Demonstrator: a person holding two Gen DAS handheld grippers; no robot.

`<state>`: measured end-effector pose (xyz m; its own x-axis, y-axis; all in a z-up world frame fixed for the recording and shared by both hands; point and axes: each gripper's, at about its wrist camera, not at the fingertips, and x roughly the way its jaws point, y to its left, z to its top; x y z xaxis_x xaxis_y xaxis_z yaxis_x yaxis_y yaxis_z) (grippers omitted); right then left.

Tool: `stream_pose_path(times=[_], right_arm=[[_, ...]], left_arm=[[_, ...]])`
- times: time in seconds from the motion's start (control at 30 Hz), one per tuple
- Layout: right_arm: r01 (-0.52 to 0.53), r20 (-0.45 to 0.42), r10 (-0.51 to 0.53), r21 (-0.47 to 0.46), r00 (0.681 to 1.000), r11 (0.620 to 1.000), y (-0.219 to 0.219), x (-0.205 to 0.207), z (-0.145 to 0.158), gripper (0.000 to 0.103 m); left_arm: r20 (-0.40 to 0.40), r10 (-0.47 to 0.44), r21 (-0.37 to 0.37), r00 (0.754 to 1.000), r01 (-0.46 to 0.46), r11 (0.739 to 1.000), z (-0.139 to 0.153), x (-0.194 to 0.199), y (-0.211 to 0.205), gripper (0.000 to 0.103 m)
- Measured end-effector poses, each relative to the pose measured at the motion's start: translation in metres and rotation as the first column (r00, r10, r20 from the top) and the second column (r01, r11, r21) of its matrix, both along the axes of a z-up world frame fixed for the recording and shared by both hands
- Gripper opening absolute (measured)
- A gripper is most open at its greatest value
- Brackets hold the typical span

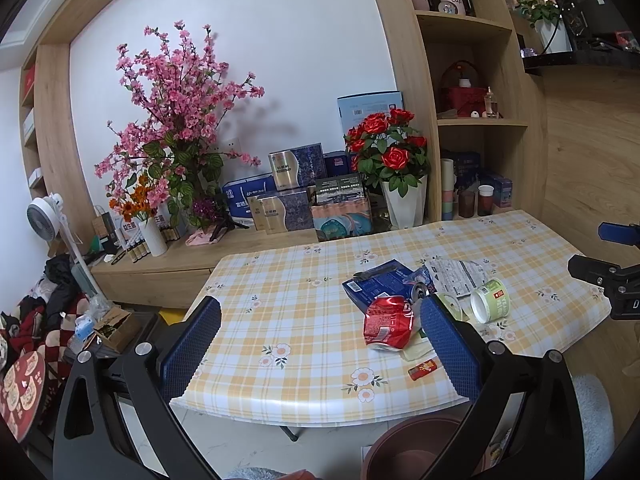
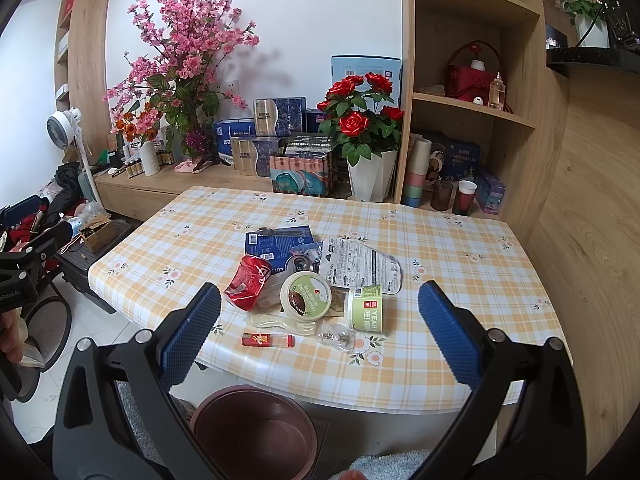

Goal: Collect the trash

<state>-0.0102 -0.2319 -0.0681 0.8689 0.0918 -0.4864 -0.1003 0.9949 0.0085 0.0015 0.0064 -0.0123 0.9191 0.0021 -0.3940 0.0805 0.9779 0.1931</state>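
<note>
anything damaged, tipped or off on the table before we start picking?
Yes. The red can is crushed and lying on its side at the left of the pile. The green cup is tipped over too, its round lid off beside it. No liquid visible on the tablecloth. Both grippers are open and empty.

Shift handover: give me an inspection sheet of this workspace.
Surface: table in a yellow plaid floral cloth.
Job's things: crushed red can, green cup, round lid, blue packet, printed wrapper, red lighter; brown bin below the table edge.
Clutter: nothing seen beyond the trash.
Grippers: left gripper and right gripper open, empty.
Cables: nothing seen.
Surroundings: flowers, boxes, shelves.
</note>
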Motion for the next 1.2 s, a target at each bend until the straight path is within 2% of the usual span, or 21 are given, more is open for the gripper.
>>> stream_pose_path(times=[0.77,0.83,1.03,1.2], right_arm=[[0.003,-0.004,-0.003,-0.002,1.000,1.000,0.000,0.002,0.001,0.097],[0.006,-0.005,-0.006,-0.003,1.000,1.000,0.000,0.003,0.001,0.097],[0.013,-0.013,-0.013,0.000,1.000,1.000,-0.001,0.001,-0.001,0.097],[0.020,-0.006,-0.020,0.038,1.000,0.999,-0.016,0.008,-0.019,0.097]], left_arm=[[-0.001,-0.002,0.000,1.000,0.002,1.000,-0.008,-0.002,-0.003,0.098],[-0.005,-0.005,-0.002,1.000,0.005,1.000,-0.013,0.001,-0.016,0.098],[-0.015,-0.019,-0.016,1.000,0.019,1.000,-0.017,0.002,-0.020,0.098],[-0.021,-0.061,-0.030,0.998,0.061,0.998,-0.020,0.005,-0.018,0.098]])
